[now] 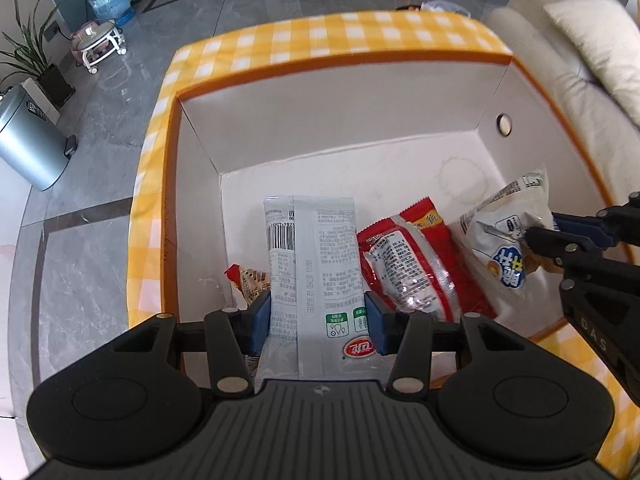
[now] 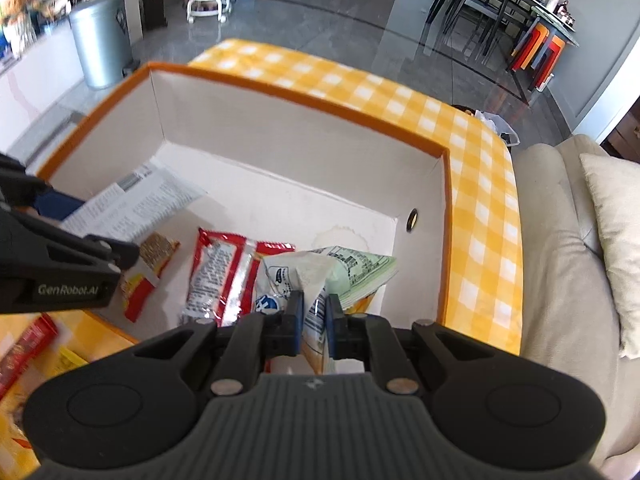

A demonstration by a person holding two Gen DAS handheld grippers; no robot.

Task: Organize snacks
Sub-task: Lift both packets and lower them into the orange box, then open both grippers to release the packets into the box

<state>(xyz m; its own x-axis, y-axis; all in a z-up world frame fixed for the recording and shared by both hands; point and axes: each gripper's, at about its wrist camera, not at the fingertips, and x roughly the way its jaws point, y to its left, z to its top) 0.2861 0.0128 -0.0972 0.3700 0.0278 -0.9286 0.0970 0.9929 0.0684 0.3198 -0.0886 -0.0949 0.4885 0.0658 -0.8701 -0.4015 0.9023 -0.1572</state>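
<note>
Over the box (image 1: 400, 92), the left gripper (image 1: 316, 320) clamps a grey packet (image 1: 312, 248); the right gripper (image 2: 314, 320) pinches a white bag (image 2: 316, 276).

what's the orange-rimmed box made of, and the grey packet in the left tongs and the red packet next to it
Orange-rimmed box: looks like matte white cardboard, with flat folded walls, creased corners and a punched finger hole.
Grey packet, held in the left tongs: probably plastic film with a dull satin finish, printed, with a back seam.
Red packet: glossy plastic or foil film, crinkled and catching bright glints.
</note>
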